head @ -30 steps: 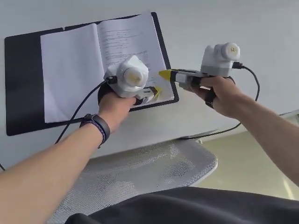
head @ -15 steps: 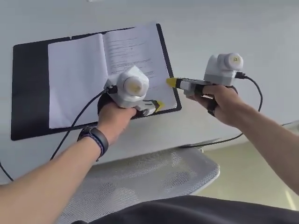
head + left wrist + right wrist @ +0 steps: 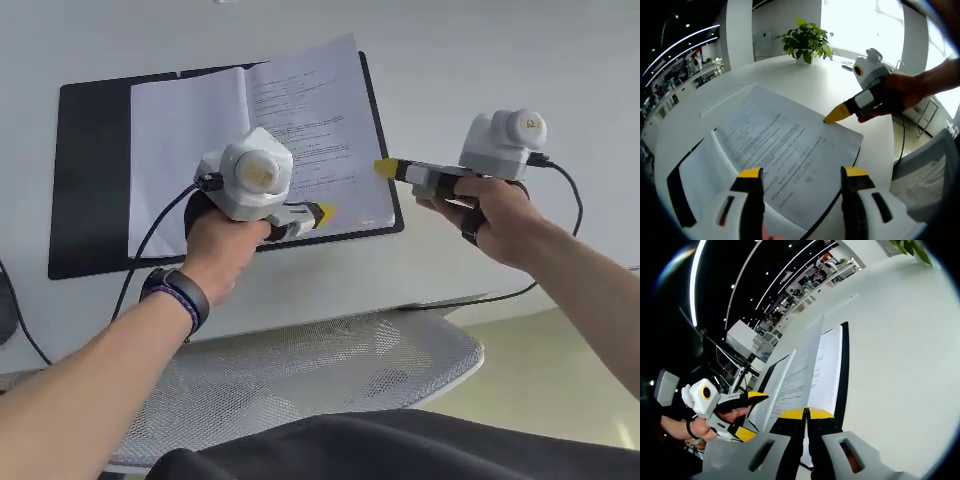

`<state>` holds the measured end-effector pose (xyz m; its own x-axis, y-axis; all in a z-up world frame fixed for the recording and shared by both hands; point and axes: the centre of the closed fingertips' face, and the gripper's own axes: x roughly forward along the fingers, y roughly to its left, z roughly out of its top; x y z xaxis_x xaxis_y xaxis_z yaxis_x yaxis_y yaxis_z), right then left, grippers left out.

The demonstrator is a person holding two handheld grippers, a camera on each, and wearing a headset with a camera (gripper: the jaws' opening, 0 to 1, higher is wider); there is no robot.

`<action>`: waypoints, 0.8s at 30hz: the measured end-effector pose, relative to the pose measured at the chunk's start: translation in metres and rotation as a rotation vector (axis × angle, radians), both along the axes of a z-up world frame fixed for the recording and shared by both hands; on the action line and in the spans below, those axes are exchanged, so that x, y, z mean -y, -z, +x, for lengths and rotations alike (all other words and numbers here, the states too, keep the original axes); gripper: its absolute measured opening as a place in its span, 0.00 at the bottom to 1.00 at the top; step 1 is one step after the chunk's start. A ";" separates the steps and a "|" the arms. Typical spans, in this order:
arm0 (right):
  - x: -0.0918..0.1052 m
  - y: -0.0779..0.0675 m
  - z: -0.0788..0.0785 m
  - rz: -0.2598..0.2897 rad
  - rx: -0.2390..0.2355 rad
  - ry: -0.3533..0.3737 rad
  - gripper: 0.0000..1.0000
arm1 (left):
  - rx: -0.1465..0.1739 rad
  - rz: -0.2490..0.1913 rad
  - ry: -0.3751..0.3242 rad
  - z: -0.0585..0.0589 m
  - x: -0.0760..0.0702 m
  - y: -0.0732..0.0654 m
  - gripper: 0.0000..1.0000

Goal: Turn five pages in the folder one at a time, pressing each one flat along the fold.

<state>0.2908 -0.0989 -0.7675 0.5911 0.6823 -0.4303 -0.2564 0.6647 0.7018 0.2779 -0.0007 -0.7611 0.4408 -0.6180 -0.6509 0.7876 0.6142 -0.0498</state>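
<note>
Folder (image 3: 90,180) lies open on the table (image 3: 500,60), black cover down, a blank leaf to the left of the fold (image 3: 248,110) and a printed top sheet (image 3: 310,120) to the right.

Right tool (image 3: 385,168): jaws pressed together at the outer edge of the top sheet. In the right gripper view the sheet is seen edge-on, running down into the seam between the jaws, so it is judged to be pinched there. The outer edge is lifted a little off the cover.

Left tool (image 3: 802,175): jaws spread, nothing between them, held over the lower part of the printed sheet. Contact with the paper cannot be told.

Step in hand, as judged: start of a page turn, with the sheet caught but not yet carried across. How many of the five turns are done cannot be told.

Next move calls for the pinched edge to be swung over the fold to the left side, then released, and the sheet pressed flat along the fold. The left tool would need to be out of the sheet's path.

Against one second ago: the whole head view has shifted, which is camera movement. Relative to the folder, the right tool is kept at the same outer edge, while the left tool has been drawn inward from the lower right corner toward the fold.
</note>
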 end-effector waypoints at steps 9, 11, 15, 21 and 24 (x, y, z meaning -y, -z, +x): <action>-0.004 -0.012 0.000 -0.011 0.020 -0.010 0.00 | 0.016 -0.024 -0.079 0.003 -0.036 -0.013 0.63; -0.004 -0.015 0.000 -0.012 0.025 -0.013 0.00 | 0.023 -0.017 -0.090 0.002 -0.045 -0.015 0.63; -0.007 -0.023 0.000 -0.013 0.042 -0.020 0.00 | 0.028 -0.006 -0.115 0.000 -0.064 -0.017 0.64; -0.008 -0.035 0.003 -0.002 0.073 -0.037 0.00 | 0.040 -0.009 -0.152 -0.002 -0.086 -0.023 0.65; -0.011 -0.042 0.003 0.001 0.089 -0.041 0.00 | 0.044 -0.015 -0.175 -0.002 -0.098 -0.027 0.65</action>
<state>0.2941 -0.0874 -0.7259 0.5981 0.7072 -0.3770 -0.3448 0.6517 0.6756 0.2755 0.0970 -0.7341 0.5704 -0.5388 -0.6199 0.6707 0.7413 -0.0272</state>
